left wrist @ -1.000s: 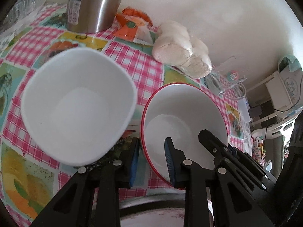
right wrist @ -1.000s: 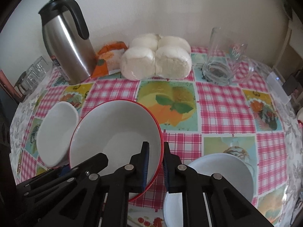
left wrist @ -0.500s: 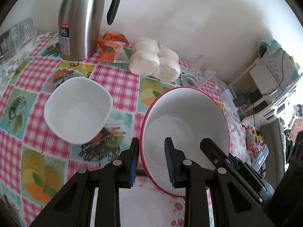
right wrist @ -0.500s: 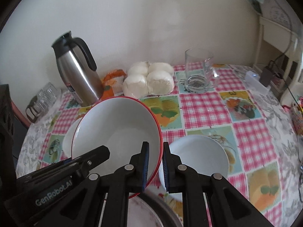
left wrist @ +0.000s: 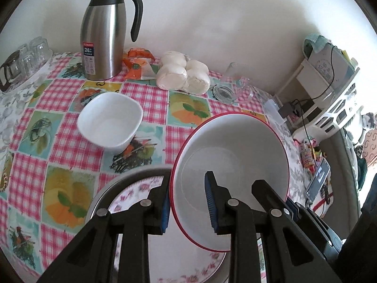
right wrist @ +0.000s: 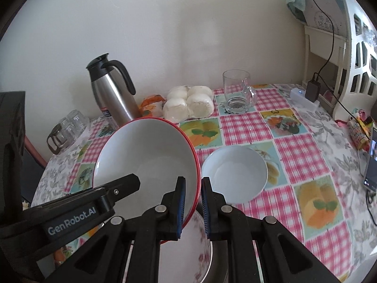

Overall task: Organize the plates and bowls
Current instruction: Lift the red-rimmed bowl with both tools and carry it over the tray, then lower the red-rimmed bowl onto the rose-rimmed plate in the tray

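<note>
both grippers' fingers [left wrist: 211, 202] clamp the red-rimmed bowl [left wrist: 232, 146] (tilted).

**Colours on the checked cloth**

The cloth [left wrist: 150, 96] on the counter is pink-and-white check set with fruit pictures in yellow, orange and teal, with a grey floral border. The bowl [left wrist: 233, 155] is white with a red rim. The square bowl [left wrist: 110, 122] at centre left is plain white; the round bowl [right wrist: 235, 172] looks pale bluish white. The plate [left wrist: 132, 193] is white with pink roses. The jug [left wrist: 103, 40] is steel with a black handle. The hand-held gripper [left wrist: 188, 205] is black with blue pads.
</note>
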`<action>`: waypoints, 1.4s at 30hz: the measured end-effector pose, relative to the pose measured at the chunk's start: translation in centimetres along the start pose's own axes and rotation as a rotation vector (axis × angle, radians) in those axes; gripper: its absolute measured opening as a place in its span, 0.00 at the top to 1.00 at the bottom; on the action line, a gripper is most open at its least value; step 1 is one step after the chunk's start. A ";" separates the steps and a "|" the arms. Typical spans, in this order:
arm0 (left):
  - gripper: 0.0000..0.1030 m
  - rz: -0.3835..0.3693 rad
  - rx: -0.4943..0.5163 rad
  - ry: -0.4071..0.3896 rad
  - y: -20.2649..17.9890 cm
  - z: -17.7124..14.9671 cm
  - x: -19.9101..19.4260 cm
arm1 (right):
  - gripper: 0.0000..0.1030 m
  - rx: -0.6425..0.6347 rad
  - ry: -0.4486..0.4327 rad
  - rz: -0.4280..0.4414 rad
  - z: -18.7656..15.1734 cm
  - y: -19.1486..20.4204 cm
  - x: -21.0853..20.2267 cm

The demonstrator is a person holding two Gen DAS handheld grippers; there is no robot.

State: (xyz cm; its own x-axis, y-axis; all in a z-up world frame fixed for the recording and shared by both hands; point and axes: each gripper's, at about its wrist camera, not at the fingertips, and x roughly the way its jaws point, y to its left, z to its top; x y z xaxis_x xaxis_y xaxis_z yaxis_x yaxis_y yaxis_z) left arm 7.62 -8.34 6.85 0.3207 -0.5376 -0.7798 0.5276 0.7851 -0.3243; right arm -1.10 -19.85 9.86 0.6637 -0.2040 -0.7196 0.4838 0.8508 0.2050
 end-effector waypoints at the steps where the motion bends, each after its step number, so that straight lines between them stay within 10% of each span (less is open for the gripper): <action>1: 0.73 0.004 0.000 -0.002 0.0 -0.2 -0.3 | 0.86 -0.005 -0.002 0.001 -0.4 0.2 -0.3; 42: 0.73 0.100 -0.042 0.133 3.2 -4.2 0.9 | 0.85 0.073 0.181 0.077 -6.5 0.7 2.3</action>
State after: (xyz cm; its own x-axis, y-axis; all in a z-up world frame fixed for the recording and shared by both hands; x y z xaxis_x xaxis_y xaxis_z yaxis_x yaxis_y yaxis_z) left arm 6.29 -5.05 2.89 0.2615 -0.4128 -0.8725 0.4643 0.8463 -0.2612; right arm -2.92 -16.63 4.03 0.5903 -0.0438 -0.8060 0.4799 0.8219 0.3069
